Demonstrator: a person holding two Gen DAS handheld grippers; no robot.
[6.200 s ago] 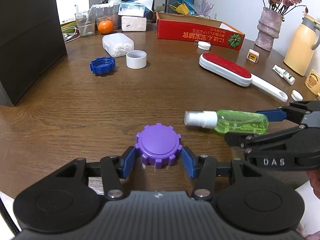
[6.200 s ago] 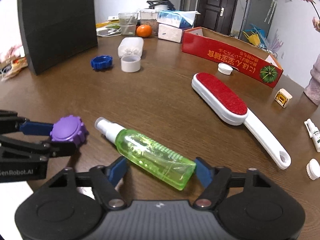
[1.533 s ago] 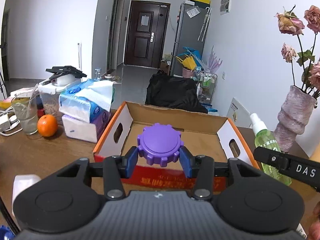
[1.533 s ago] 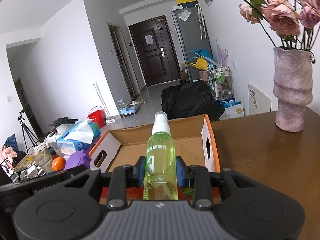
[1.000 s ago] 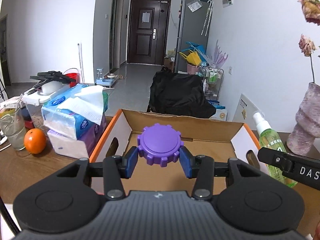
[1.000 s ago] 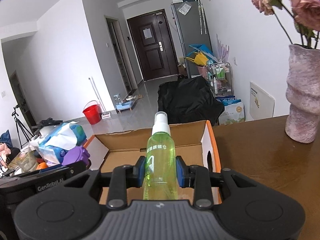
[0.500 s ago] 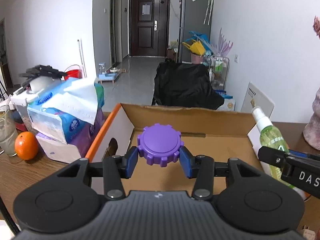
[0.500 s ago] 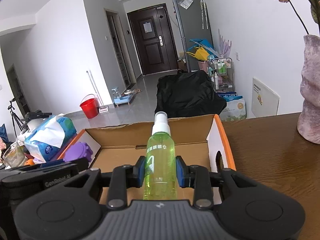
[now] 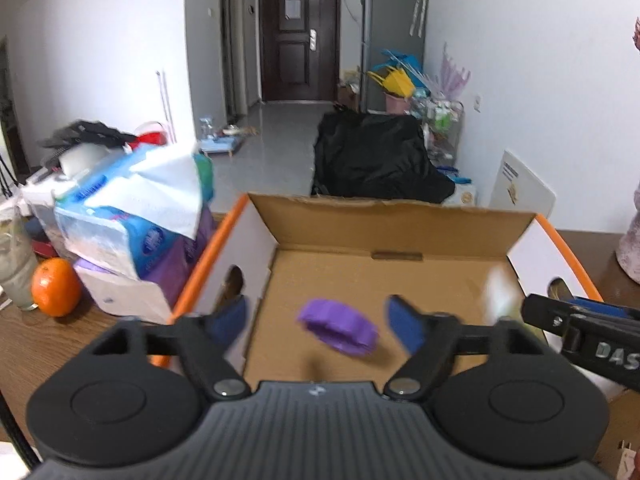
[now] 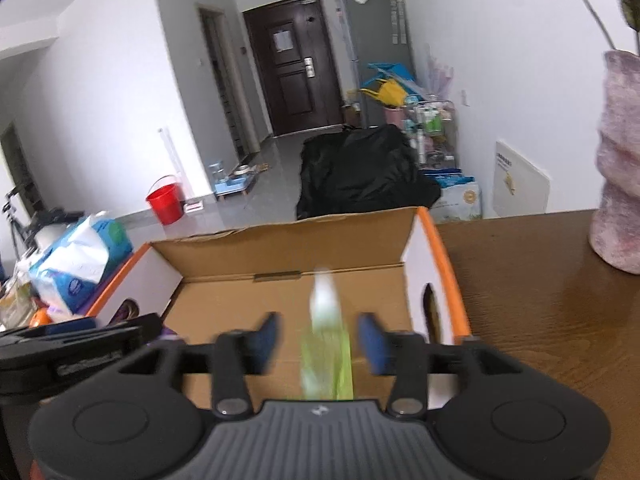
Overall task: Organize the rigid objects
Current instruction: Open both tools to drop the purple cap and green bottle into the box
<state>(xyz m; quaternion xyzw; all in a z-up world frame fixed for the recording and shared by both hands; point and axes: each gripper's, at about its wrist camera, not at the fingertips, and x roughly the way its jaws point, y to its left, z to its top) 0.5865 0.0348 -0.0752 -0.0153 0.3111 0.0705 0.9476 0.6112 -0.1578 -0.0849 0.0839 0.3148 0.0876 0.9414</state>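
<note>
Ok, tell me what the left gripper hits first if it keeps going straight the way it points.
Probably the purple cap, lying loose between the left gripper's just-opened jaws, then the cardboard box floor. Depth is unclear.

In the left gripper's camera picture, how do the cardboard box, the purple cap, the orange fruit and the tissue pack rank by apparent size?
1. Open cardboard box with orange edges
2. Blue-and-white tissue pack
3. Purple ridged plastic cap, blurred
4. Round orange fruit

The cap is blurred and close to the fruit in apparent size, so their order is unsure.

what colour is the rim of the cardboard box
Orange, along the cardboard box side edges; clearest in the left wrist view.
</note>
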